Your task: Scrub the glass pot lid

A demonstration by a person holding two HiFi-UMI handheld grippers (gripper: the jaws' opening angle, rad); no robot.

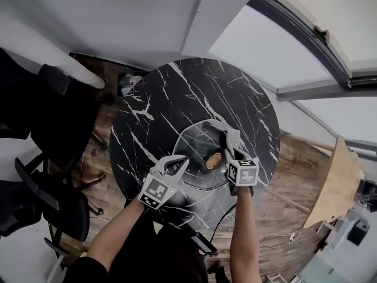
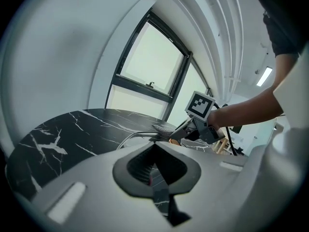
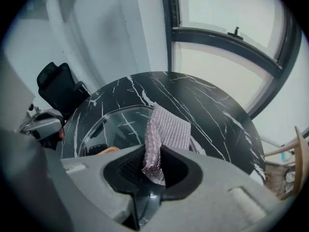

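The round black marble table (image 1: 147, 117) w/ white veins fills the middle of the head view, and a black office chair (image 1: 59, 193) stands on the floor beyond its left edge. The glass pot lid (image 1: 194, 146) is on the table's near half, close to the edge where the person stands and slightly to the right of centre; whether it lies fully flat I cannot tell. The left gripper (image 1: 177, 165) is at the lid's near-left rim. In the left gripper view its jaws are pressed together, and whether they pinch the rim is not clear. The right gripper (image 1: 231, 153) points steeply down at the lid's right side, and its jaws are clamped on a silvery mesh cloth (image 3: 166, 129). The cloth's free end spreads out past the jaws, over the lid's far-right part. The lid's brown knob (image 1: 214, 160) is approx. at the lid's middle, btw. the two grippers and nearer to the right one.
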